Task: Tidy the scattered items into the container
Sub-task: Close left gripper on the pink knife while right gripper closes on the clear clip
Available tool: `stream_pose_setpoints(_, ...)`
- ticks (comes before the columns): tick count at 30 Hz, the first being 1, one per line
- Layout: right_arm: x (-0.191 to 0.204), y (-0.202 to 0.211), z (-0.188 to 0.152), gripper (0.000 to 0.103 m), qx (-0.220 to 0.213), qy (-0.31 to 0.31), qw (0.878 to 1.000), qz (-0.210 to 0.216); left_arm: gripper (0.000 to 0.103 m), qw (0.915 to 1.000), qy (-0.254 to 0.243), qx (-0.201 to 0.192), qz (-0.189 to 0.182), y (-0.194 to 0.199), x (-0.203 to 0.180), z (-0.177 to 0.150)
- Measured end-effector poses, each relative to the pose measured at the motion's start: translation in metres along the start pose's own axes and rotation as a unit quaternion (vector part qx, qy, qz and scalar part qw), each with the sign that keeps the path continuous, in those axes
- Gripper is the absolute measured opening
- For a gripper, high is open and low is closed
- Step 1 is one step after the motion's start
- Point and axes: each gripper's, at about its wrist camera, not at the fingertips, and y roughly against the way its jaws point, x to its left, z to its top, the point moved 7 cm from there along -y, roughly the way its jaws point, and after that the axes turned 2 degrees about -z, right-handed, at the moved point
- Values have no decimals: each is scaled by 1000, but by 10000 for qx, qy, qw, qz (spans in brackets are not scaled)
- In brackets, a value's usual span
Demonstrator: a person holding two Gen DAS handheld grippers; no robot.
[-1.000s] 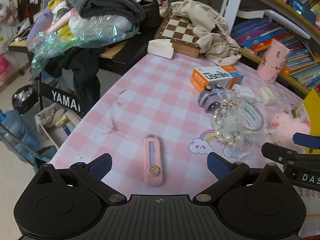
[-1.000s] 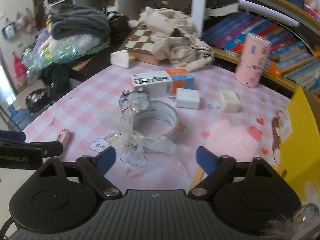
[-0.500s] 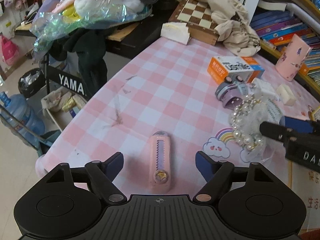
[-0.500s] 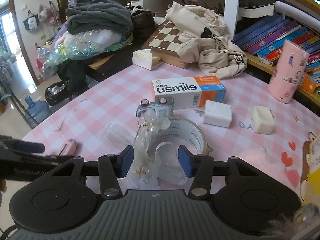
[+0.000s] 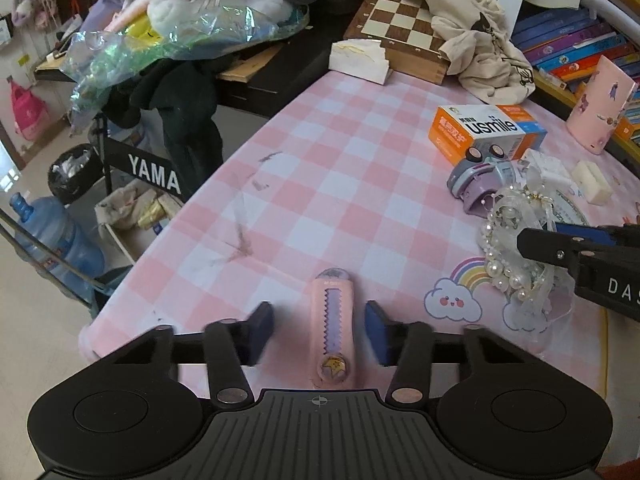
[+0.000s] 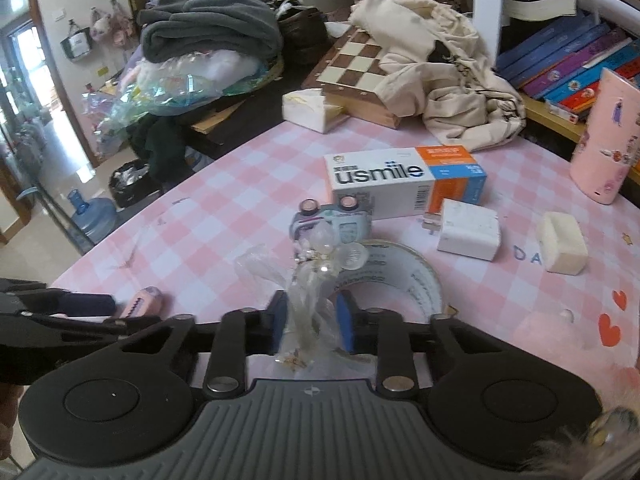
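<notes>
The left tongs (image 5: 320, 330) had just been closing around the pink utility knife (image 5: 333, 330), which lay flat on the pink-checked table (image 5: 340, 184) with its length running toward twelve o'clock; a narrow gap showed on each side of the knife, so the pads (motion-blurred) did not press it. In the right wrist view, the right tongs (image 6: 312, 324) had likewise been narrowing, and their blue pads (image 6: 345, 326) stood on either side of the clear ribbon hair bow (image 6: 316, 276), apparently pinching its gauzy folds. The bow, trimmed with pearls, sat against the nine o'clock edge of a tape roll (image 6: 404, 276). Just beyond, toward twelve o'clock, a small lilac toy car (image 6: 330, 222) stood, touching or just beside the usmile box (image 6: 400, 180). A white charger (image 6: 468, 234) and a cream block (image 6: 564, 242) lay at about two o'clock from the roll. No container showed clearly.
</notes>
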Motion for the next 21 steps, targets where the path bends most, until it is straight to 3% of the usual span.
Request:
stream_pose_setpoints(2,2,3,1,10,-67,72,10000,20,23,9999,72,2,-84,1,1,0)
stream_pose_setpoints(10,15,30,9,3,-627,339,9972,209,23,9988,198,-305,-312,15,3,7)
stream_pose_setpoints(21,21,56,1,3,-789,233,9966,40,23,9963,89,-629,-585,37,1,8)
